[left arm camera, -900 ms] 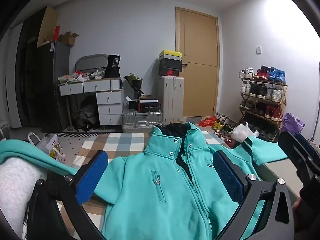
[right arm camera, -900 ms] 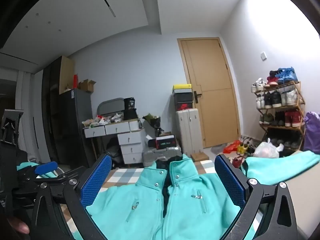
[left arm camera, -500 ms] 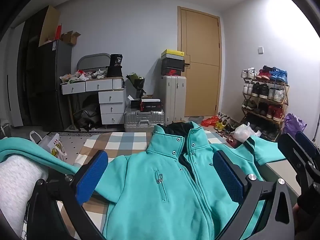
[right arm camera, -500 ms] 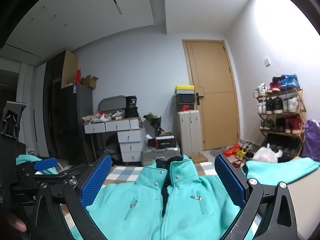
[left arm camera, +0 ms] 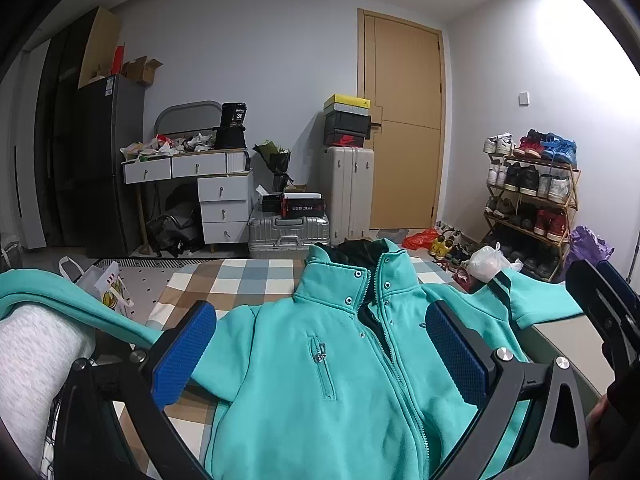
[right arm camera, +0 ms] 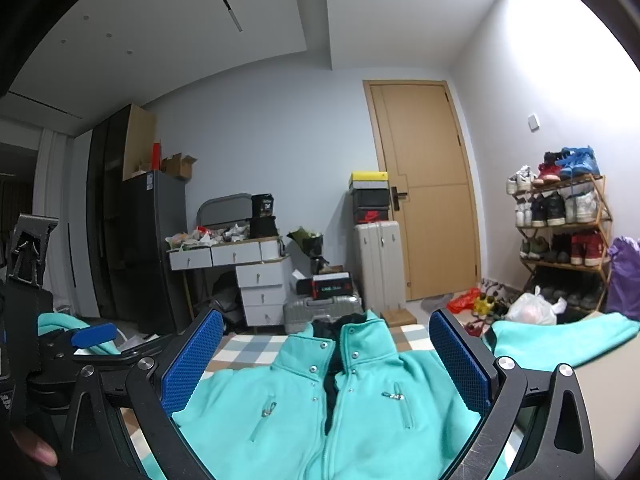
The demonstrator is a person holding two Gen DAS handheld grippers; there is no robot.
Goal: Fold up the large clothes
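Here, teal zip-up fleece jacket (left arm camera: 320, 368) spread front-up on checked blanket (left arm camera: 240, 280), left gripper (left arm camera: 320, 356) and right gripper (right arm camera: 326, 364) above it, both jaws wide apart, empty.

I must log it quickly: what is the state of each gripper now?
Left gripper: open, holding nothing, above the turquoise fleece zip jacket.
Right gripper: open, holding nothing, above the same jacket.
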